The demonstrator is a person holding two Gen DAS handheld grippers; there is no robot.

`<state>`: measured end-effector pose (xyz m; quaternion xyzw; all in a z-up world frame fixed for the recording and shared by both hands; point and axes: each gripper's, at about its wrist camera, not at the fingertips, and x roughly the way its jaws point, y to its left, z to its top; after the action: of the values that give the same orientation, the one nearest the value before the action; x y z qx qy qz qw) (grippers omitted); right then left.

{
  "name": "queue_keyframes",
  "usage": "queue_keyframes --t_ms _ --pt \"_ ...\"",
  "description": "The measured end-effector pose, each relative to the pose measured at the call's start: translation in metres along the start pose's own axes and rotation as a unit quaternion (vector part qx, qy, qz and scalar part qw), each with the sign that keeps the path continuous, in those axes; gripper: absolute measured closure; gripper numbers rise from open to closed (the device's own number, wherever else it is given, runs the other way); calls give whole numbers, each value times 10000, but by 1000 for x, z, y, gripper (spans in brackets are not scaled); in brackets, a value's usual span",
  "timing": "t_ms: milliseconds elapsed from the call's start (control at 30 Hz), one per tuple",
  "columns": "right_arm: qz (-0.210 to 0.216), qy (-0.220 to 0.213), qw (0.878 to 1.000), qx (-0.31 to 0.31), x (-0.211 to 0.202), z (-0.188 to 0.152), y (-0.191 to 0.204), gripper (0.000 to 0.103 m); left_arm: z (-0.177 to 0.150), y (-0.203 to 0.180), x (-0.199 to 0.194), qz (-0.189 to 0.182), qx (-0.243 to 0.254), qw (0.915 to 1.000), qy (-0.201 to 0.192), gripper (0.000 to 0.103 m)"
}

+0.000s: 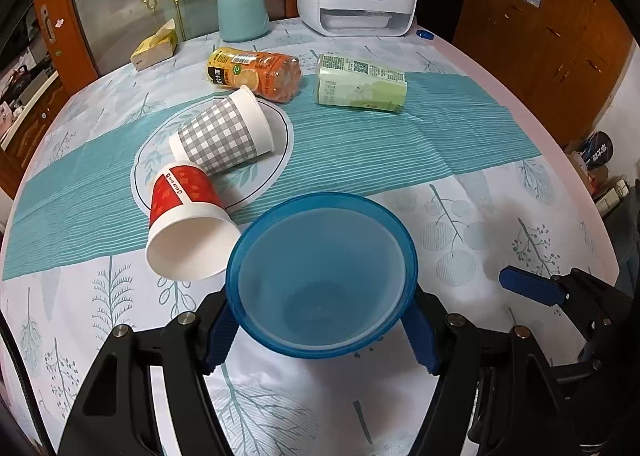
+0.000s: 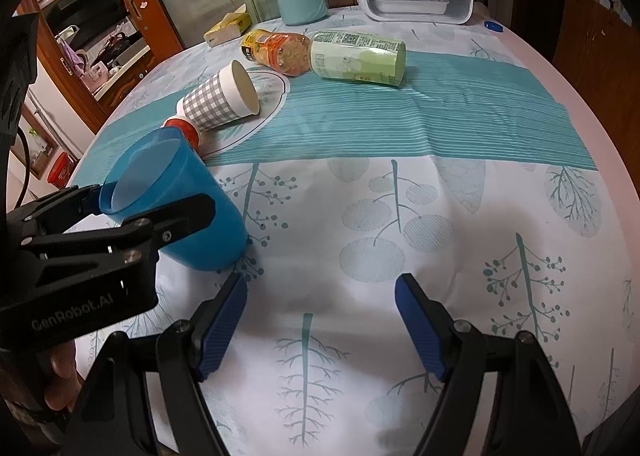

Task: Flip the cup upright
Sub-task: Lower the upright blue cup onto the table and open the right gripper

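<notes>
Left hand-held gripper (image 1: 320, 320) pinches the tilted blue cup (image 1: 322, 276); right hand-held gripper (image 2: 320, 320) spread beside it.

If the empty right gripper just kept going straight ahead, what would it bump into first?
Probably nothing soon. The open right gripper points over bare tablecloth; far ahead lies the green carton, though depth is hard to judge.
</notes>
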<state>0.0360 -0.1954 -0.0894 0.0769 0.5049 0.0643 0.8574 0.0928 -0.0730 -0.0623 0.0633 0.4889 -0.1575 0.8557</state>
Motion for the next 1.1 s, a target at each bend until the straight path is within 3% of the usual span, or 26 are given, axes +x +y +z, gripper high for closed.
queue_keyframes --t_ms 133,167,233,633,867,1100 --pt "-23 -22 10000 7 -1 -1 0 26 -1 1 -3 -73 -14 10000 13 30" --pt "-50 -43 10000 -4 -2 -1 1 26 -1 1 -4 -116 -34 9999 -8 20" --pt "-86 -85 9999 -18 -4 -3 2 26 -1 3 -9 -173 -103 9997 -121 14" --pt "-211 -437 9987 -176 -27 -22 20 26 -16 -5 -42 -53 -103 9992 -373 14" --pt "-591 -831 9945 -252 -54 -33 37 26 -40 -3 -83 2 -307 9965 -771 14" --pt "-624 -1076 9920 -214 -75 -46 43 26 -59 -7 -110 324 -400 9920 -1149 14"
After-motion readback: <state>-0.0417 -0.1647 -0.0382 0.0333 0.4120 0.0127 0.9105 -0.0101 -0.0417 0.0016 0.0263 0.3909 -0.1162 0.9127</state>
